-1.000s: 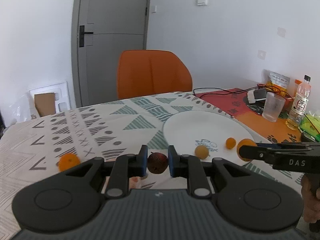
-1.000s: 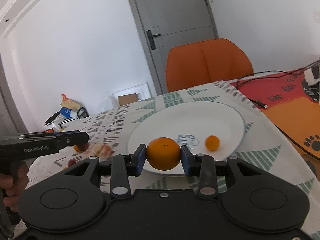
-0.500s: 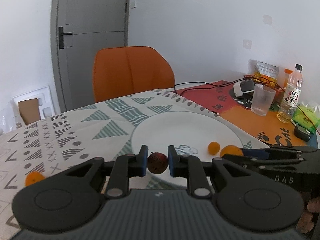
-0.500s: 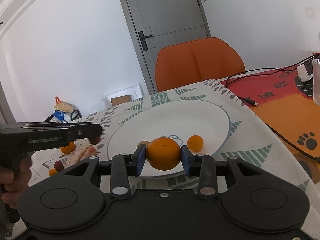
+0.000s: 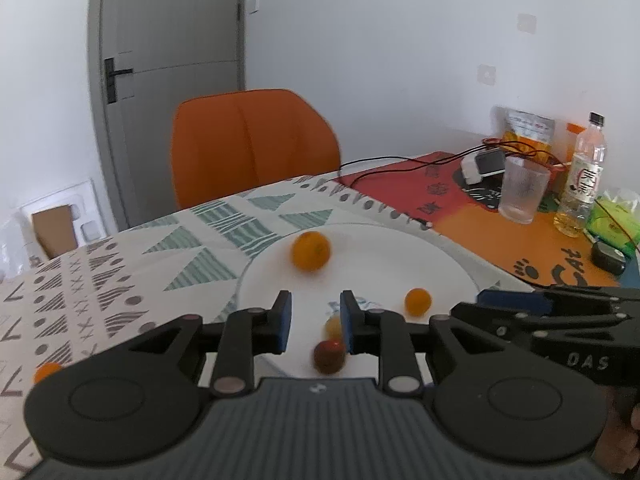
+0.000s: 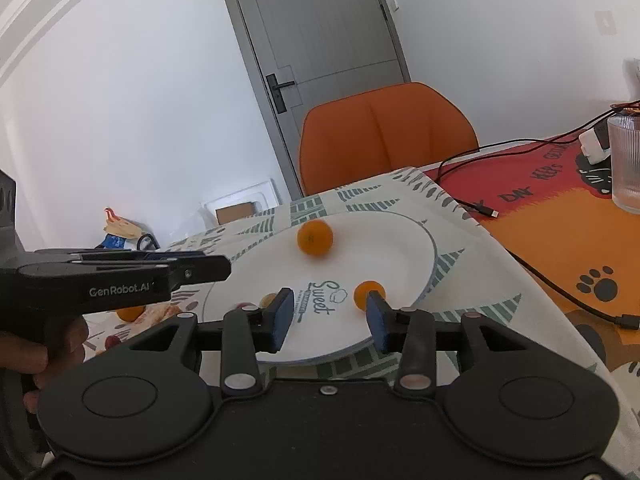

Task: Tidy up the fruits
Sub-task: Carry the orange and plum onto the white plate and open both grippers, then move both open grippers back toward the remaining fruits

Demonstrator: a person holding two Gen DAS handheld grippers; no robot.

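A white plate [image 5: 384, 264] [image 6: 392, 248] lies on the patterned tablecloth. On it are a large orange [image 5: 311, 251] [image 6: 315, 237], blurred by motion, a small orange fruit [image 5: 417, 301] [image 6: 368, 291], a tan fruit [image 5: 333, 325] [image 6: 267, 300] and a dark red fruit [image 5: 329, 356]. My left gripper [image 5: 314, 318] is open and empty just above the red fruit. My right gripper [image 6: 330, 314] is open and empty over the plate's near edge. Each gripper shows in the other's view.
More fruit lies on the cloth left of the plate: an orange [image 5: 47, 372] [image 6: 130, 313] and small pieces [image 6: 158, 312]. An orange chair [image 5: 252, 144] stands behind the table. A glass [image 5: 522, 190], a bottle [image 5: 582, 184], cables and bags crowd the right side.
Both grippers opened. The large orange left my right gripper and now sits farther back on the plate. The red fruit dropped from my left gripper onto the plate's near part.
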